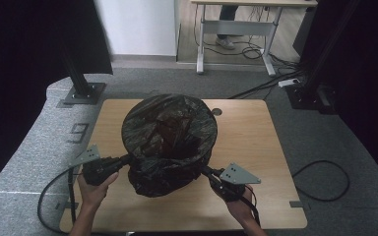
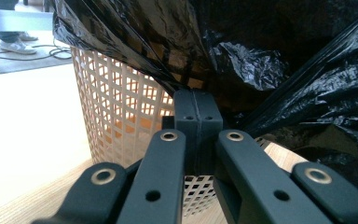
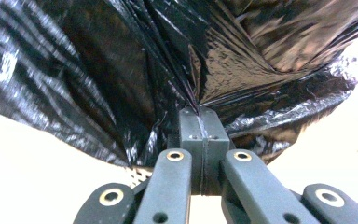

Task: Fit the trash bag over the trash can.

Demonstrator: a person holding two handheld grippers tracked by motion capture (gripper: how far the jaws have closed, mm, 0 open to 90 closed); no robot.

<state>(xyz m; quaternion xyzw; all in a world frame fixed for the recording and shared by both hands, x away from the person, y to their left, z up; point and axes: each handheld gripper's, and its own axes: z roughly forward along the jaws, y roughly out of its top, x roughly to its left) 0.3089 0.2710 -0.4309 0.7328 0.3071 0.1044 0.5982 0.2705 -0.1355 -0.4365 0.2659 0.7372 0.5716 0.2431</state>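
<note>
A black plastic bin bag (image 1: 170, 140) is stretched over a round basket in the middle of the wooden table (image 1: 256, 147). The basket is a cream lattice one (image 2: 116, 107), seen under the bag's hem in the left gripper view. My left gripper (image 1: 128, 158) is shut on the bag (image 2: 270, 70) at its lower left side, the jaws pressed together on a fold of film. My right gripper (image 1: 204, 170) is shut on the bag (image 3: 121, 70) at its lower right side, the film pulled taut from its closed jaws.
The table stands on grey carpet with a "9" mark (image 1: 78, 132) at its left. Black frame posts (image 1: 81, 83) rise at the back left and back right. Cables (image 1: 325, 177) lie on the floor at the right. A desk (image 1: 236, 24) and a person's feet are far behind.
</note>
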